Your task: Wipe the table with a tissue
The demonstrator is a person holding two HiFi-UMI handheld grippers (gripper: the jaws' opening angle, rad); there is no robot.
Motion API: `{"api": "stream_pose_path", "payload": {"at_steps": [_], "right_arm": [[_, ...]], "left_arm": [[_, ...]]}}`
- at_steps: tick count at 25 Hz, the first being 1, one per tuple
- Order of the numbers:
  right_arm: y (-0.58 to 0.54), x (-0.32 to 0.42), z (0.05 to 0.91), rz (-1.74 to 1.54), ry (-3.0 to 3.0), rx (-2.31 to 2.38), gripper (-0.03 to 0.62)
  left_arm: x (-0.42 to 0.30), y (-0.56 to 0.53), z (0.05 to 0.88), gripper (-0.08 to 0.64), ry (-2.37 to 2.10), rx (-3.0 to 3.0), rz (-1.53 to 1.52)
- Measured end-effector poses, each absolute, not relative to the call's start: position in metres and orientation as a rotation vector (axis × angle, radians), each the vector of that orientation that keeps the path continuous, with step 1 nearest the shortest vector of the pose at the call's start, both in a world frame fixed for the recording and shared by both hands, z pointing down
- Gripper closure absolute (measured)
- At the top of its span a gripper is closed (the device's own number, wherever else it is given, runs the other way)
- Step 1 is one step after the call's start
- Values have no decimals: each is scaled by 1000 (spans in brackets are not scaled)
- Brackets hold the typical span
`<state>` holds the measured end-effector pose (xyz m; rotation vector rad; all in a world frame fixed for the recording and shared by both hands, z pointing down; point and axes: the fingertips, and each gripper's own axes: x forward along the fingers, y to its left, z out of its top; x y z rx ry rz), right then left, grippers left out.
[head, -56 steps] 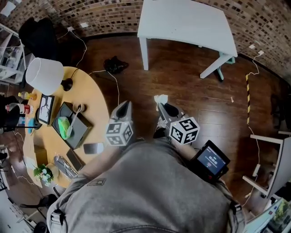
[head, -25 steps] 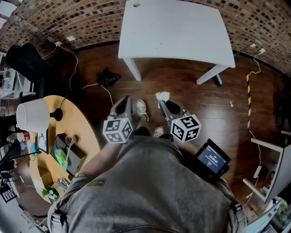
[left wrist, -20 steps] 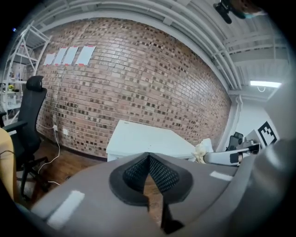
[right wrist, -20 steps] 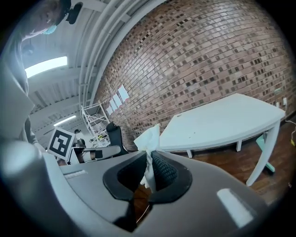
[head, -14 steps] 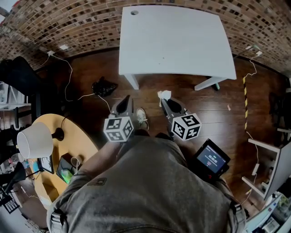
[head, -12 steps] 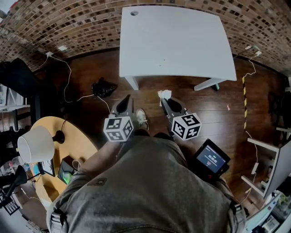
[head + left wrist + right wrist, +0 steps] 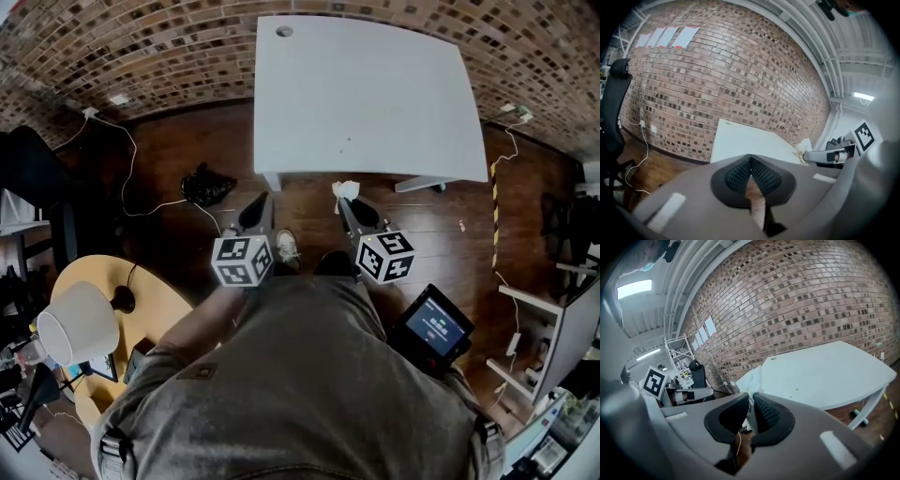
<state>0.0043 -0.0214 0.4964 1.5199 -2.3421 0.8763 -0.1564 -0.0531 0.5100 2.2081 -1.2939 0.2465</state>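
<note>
A white table (image 7: 366,84) stands against the brick wall, straight ahead in the head view; it also fills the right gripper view (image 7: 834,373) and shows in the left gripper view (image 7: 740,143). My right gripper (image 7: 343,200) is shut on a crumpled white tissue (image 7: 346,188), held just short of the table's near edge; the tissue (image 7: 751,377) sticks out between its pads. My left gripper (image 7: 257,208) is shut with nothing in it, level with the right one, over the wooden floor. A few small dark specks (image 7: 348,141) mark the tabletop.
A round wooden table (image 7: 94,309) with a white lamp (image 7: 77,323) sits at the lower left. A black bundle (image 7: 208,186) and cables lie on the floor left of the white table. A phone-like screen (image 7: 432,328) hangs at my right side. Shelving (image 7: 553,319) stands at right.
I have turned and stepped toward the white table; it has grown larger and centred ahead, while the round wooden table has slid away to the lower left. Both grippers stay shut.
</note>
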Motion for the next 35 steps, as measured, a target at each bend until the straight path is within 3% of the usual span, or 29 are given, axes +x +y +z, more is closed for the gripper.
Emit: {"api": "stream_pose_path", "payload": {"at_steps": [35], "right_arm": [[-139, 81, 623, 979, -2116, 1356, 551]], "left_arm": [[-105, -148, 570, 558, -1319, 2057, 497]]}}
